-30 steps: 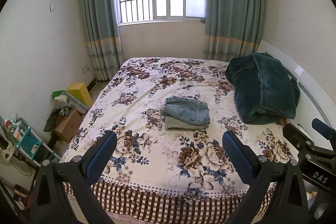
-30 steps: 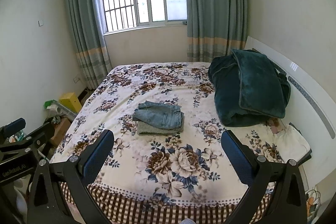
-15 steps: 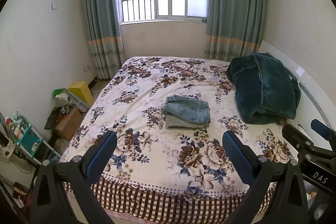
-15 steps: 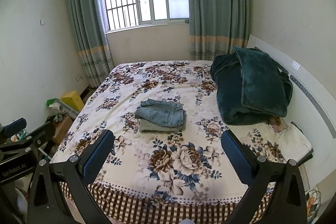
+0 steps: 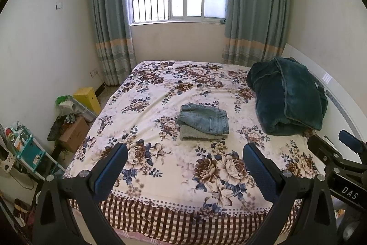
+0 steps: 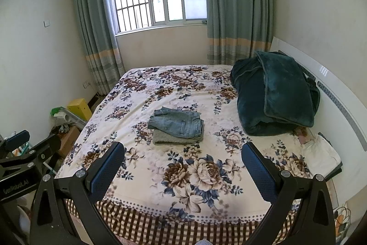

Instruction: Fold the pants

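Observation:
Folded blue denim pants lie on top of a folded grey garment in the middle of the flowered bed. The same stack shows in the right wrist view, denim over grey. My left gripper is open and empty, held off the foot of the bed, well short of the stack. My right gripper is open and empty, likewise back from the bed. Each gripper's side shows at the edge of the other's view.
A dark green blanket is piled by the white headboard at right. Yellow box, cardboard box and a teal shelf crowd the floor at left. A white pillow lies at the bed's right edge.
Both views have drifted slightly, tilting up and back from the bed. The pants stack has not moved and both grippers stay open.

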Available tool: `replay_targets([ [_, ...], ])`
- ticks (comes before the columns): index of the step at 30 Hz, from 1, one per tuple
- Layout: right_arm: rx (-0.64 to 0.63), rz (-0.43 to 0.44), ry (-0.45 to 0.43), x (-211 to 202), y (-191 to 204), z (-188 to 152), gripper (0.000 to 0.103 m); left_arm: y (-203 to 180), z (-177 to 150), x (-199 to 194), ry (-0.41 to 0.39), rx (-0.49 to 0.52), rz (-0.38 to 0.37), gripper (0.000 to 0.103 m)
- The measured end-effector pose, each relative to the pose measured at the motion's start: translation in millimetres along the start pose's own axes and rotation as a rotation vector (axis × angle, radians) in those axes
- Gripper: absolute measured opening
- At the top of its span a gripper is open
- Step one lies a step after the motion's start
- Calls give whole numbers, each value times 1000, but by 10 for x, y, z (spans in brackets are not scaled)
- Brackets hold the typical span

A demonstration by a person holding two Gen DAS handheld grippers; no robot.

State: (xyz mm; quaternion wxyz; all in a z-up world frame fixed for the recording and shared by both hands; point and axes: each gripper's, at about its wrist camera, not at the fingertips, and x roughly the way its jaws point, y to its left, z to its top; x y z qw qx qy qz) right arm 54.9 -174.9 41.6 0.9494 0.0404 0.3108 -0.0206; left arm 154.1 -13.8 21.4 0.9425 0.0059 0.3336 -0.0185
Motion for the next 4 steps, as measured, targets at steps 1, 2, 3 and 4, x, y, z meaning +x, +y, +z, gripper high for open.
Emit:
replay_targets([
  [1, 1, 1, -1, -5, 9, -10, 103, 1, -1, -8, -1, -1, -1, 103],
  [2, 2, 2, -1, 0, 6, -3, 103, 1, -1, -3, -4, -2, -4, 103],
  [3, 0, 2, 0, 2, 13, -3, 103, -1, 7, -14, -7, -4, -3, 103],
  [4, -2, 2, 0, 0, 16, -5, 103, 0, 18, -19, -6, -6, -4, 103],
])
